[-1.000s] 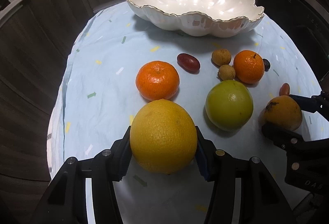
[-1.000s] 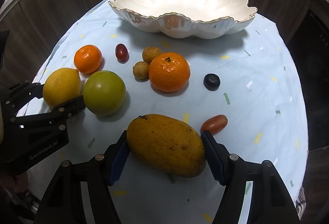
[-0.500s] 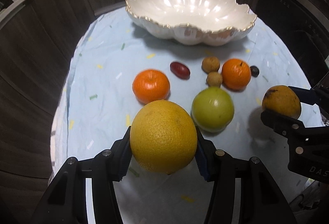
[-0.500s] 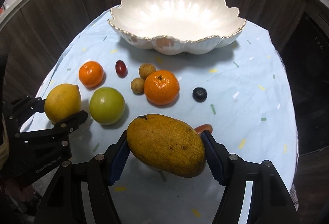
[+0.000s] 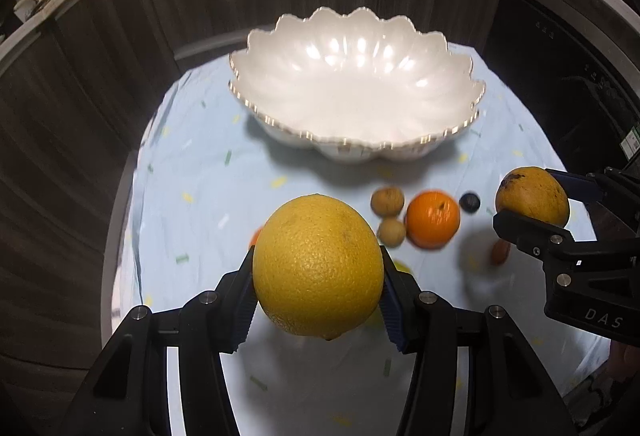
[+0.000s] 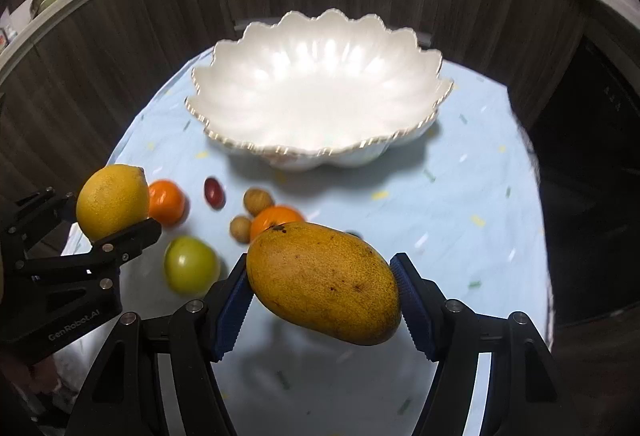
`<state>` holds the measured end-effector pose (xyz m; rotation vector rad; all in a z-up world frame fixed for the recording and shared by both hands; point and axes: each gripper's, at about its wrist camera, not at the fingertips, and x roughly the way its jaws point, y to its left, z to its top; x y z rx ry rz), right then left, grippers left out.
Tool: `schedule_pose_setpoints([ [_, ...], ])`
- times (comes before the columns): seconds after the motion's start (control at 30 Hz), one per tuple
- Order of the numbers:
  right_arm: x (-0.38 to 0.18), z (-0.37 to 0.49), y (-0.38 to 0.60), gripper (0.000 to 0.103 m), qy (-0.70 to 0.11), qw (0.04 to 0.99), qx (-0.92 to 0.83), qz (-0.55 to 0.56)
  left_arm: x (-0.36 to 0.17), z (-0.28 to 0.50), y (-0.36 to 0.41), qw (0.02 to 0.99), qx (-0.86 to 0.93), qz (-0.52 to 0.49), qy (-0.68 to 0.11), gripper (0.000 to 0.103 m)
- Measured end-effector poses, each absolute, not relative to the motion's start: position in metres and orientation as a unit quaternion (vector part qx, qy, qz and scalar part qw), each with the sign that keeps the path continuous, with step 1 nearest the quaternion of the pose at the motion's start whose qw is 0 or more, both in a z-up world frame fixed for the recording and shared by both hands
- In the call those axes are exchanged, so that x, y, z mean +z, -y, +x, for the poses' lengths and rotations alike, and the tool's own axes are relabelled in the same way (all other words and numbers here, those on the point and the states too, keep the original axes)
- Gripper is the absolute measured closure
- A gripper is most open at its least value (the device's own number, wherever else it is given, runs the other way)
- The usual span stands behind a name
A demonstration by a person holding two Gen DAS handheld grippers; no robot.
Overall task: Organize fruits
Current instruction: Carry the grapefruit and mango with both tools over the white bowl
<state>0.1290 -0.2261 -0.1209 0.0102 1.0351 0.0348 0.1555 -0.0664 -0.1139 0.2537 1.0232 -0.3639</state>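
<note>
Pale blue confetti-print tablecloth before dark wood panelling. Left gripper clamps a grapefruit; right gripper clamps a mango. White bowl far side.

both fruits are coming up off the cloth: the left gripper is lifting the yellow citrus, the right gripper is lifting the mango, both closing on the bowl at twelve o'clock.
</note>
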Motion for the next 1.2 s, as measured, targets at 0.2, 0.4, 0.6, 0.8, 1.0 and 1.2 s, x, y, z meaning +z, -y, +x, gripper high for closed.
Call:
schedule_pose_setpoints([
  [0.2, -0.105, 0.151, 0.24, 0.035, -0.481, 0.877, 0.019, 0.007, -0.099, 0.176, 0.079, 0.843, -0.192, 0.107, -0.491, 0.051],
  [0.4, -0.088, 0.174, 0.248, 0.035, -0.462, 0.886, 0.02, -0.015, -0.085, 0.194, 0.087, 0.848, -0.198, 0.109, -0.479, 0.05],
  [0.6, -0.079, 0.201, 0.253, 0.035, -0.455, 0.89, 0.016, -0.028, -0.077, 0.216, 0.093, 0.851, -0.202, 0.109, -0.473, 0.051],
  [0.8, -0.079, 0.225, 0.257, 0.035, -0.456, 0.89, 0.015, -0.024, -0.075, 0.242, 0.1, 0.849, -0.209, 0.119, -0.471, 0.05],
  [1.0, -0.087, 0.249, 0.262, 0.035, -0.468, 0.883, 0.016, -0.017, -0.078, 0.272, 0.106, 0.849, -0.209, 0.113, -0.471, 0.05],
  [1.2, -0.096, 0.271, 0.267, 0.035, -0.476, 0.879, 0.016, -0.009, -0.091, 0.297, 0.112, 0.843, -0.21, 0.112, -0.482, 0.05],
])
